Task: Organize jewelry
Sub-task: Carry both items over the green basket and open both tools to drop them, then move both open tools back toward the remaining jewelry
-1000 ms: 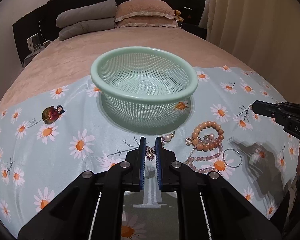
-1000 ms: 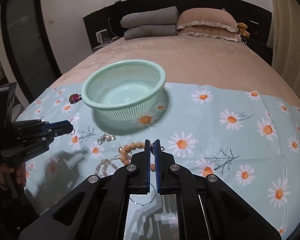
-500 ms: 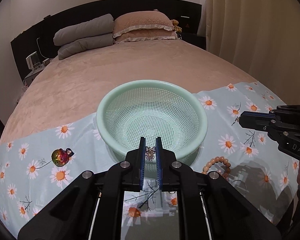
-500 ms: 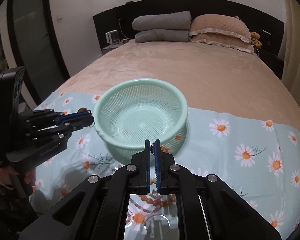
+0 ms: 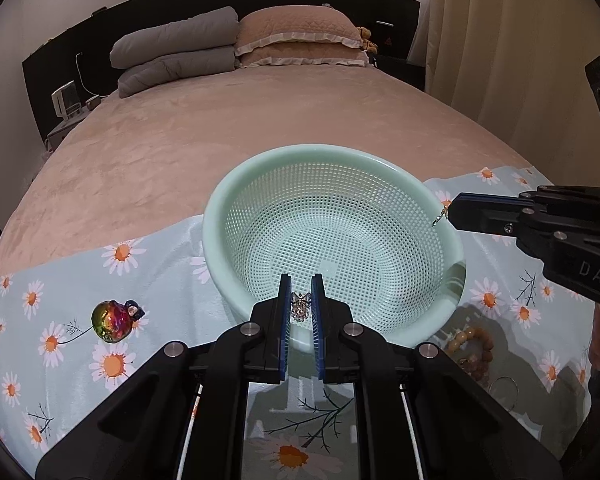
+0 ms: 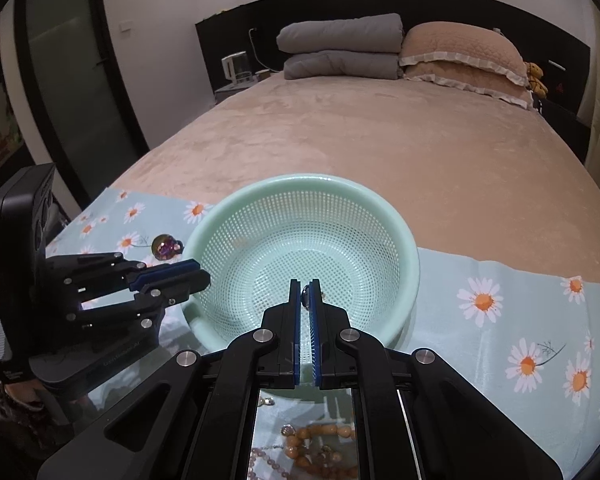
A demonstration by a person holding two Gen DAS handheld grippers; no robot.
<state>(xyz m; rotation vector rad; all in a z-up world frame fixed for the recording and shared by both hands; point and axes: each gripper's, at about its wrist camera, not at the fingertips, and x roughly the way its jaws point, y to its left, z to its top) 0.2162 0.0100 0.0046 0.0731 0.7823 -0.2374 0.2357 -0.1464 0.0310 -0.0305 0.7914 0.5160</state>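
While both grippers hang over the mint-green mesh basket [image 5: 399,184], the left gripper [image 5: 301,298] pinches a small sparkly charm [image 5: 300,307] and the right gripper [image 6: 305,290] nips a small trinket [image 6: 304,293]. Judged step: depositing. Next: part the jaws above the basket floor.

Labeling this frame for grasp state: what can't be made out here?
- Left wrist view: what the left gripper pinches, a small sparkly piece, is too small to identify.
- Right wrist view: the item in the right gripper is almost hidden by its fingers.
- Right wrist view: the bead bracelets are cut off by the gripper body.
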